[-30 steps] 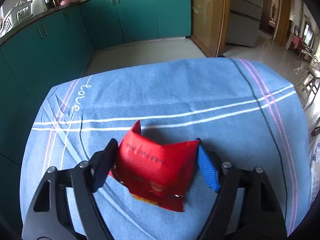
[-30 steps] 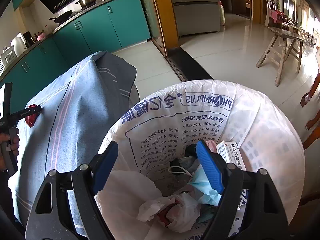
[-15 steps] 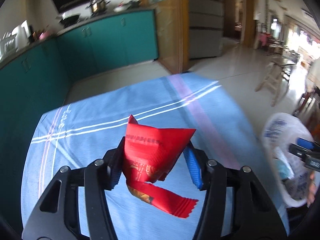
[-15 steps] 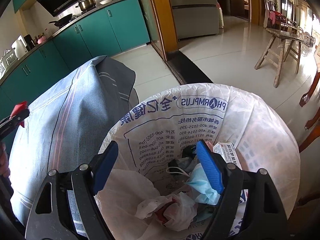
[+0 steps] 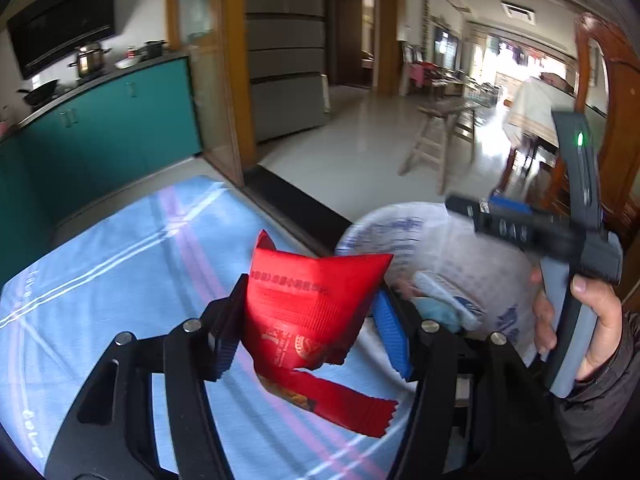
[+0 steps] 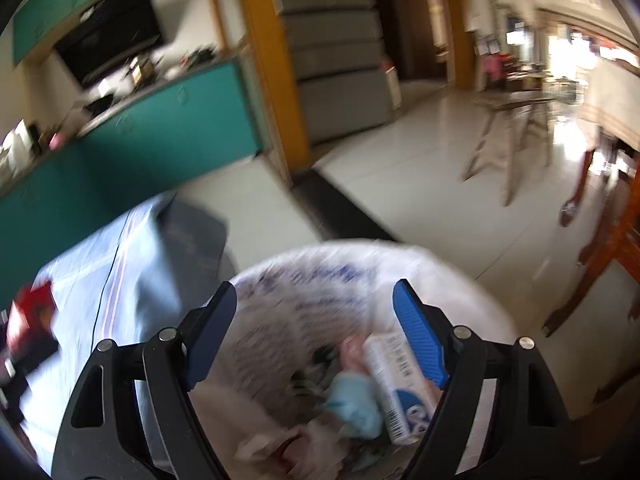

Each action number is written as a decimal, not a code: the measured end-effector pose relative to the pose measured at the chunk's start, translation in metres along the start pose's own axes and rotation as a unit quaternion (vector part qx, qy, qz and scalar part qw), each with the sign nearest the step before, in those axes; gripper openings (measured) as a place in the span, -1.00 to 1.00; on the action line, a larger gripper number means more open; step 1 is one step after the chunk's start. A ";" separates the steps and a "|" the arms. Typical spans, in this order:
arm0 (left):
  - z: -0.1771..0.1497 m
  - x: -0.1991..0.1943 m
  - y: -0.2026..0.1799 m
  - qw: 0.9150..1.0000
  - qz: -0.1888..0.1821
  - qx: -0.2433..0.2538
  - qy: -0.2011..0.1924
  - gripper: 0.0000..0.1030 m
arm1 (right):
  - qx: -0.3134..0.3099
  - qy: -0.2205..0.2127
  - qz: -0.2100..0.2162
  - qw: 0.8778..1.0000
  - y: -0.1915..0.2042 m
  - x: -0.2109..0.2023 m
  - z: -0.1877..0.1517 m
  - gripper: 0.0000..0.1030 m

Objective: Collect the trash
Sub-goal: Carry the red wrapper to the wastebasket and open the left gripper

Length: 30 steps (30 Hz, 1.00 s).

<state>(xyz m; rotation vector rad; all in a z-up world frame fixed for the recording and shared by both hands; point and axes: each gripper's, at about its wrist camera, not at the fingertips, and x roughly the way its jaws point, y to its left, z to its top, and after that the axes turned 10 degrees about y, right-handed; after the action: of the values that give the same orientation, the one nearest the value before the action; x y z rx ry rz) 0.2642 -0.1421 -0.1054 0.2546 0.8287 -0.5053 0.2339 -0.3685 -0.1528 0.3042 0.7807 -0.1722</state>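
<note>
My left gripper (image 5: 308,332) is shut on a red snack wrapper (image 5: 308,300) and holds it in the air above the right end of the blue tablecloth (image 5: 120,264), close to the white trash bag (image 5: 432,240). The wrapper also shows, blurred, at the far left of the right wrist view (image 6: 32,312). My right gripper (image 6: 316,336) is open and empty above the trash bag (image 6: 304,280), which holds a blue mask (image 6: 352,404), a white box (image 6: 396,384) and crumpled plastic. In the left wrist view the right gripper (image 5: 508,216) hovers over the bag's far side.
Teal kitchen cabinets (image 5: 100,128) stand behind the table. A wooden doorframe (image 5: 232,72) and grey fridge (image 5: 284,60) lie beyond. A wooden stool (image 5: 440,140) stands on the tiled floor. A dark wooden furniture leg (image 6: 600,248) is right of the bag.
My left gripper has lifted the red wrapper off the cloth and swung right toward the trash bag. My right gripper has tilted up and moved over the bag; its view is blurred.
</note>
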 end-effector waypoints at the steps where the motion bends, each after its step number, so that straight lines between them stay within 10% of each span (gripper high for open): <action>1: 0.002 0.006 -0.012 1.000 -0.007 0.006 0.004 0.17 | 0.013 -0.010 -0.004 1.000 -0.006 -0.004 0.002 0.53; 13: 0.022 0.047 -0.091 0.996 -0.028 0.082 0.014 0.54 | 0.088 -0.027 -0.014 0.996 -0.050 -0.016 0.009 0.54; 23: 0.021 0.041 -0.066 0.998 -0.020 0.050 0.018 0.75 | 0.088 -0.037 -0.009 0.995 -0.044 -0.021 0.007 0.61; 30: -0.016 -0.011 -0.014 0.996 0.086 0.006 -0.029 0.82 | 0.054 -0.063 0.001 0.997 -0.029 -0.030 0.001 0.69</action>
<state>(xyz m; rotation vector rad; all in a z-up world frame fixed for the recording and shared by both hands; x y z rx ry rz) 0.2406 -0.1440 -0.1077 0.3178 0.7399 -0.3547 0.2060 -0.3950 -0.1370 0.3923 0.6468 -0.2300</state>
